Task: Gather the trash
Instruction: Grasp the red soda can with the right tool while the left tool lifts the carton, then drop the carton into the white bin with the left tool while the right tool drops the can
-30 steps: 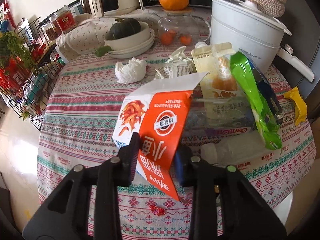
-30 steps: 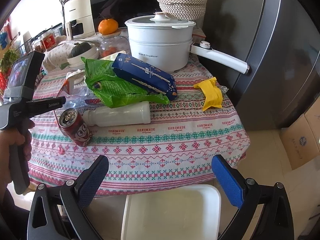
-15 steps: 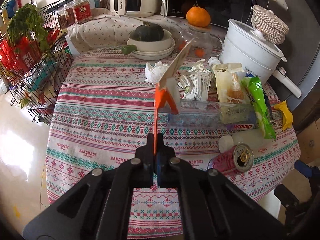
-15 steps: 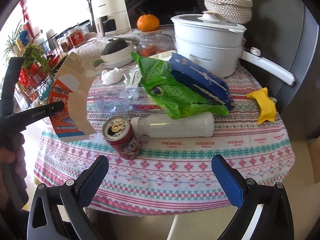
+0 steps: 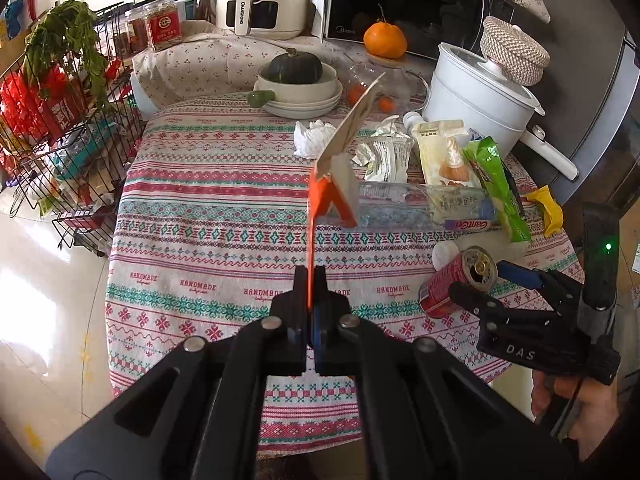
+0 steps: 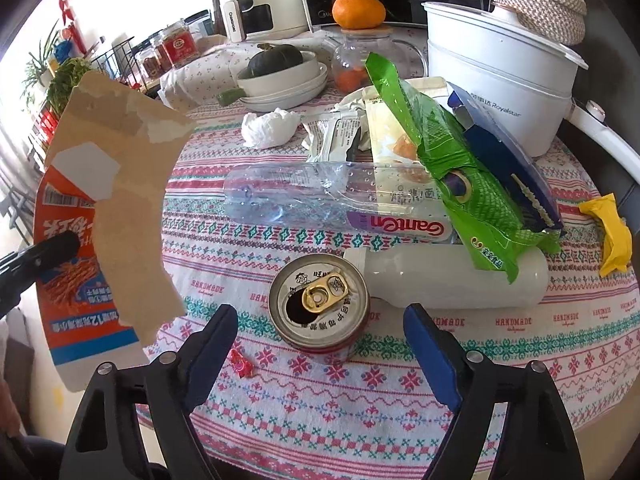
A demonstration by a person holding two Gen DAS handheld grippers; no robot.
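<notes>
"Ganten" bottle (image 6: 340,200), "Royalstar" pot (image 6: 496,80)

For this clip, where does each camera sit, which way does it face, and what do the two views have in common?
Left wrist: on the left gripper, angled down over the table; its fingers pinch the torn orange carton; right gripper and hand at right.
Right wrist: on the right gripper, angled down at the red can, jaws just closing, not touching it; left gripper's finger at left.
Shared: carton, can, clear bottle, white pot.
</notes>
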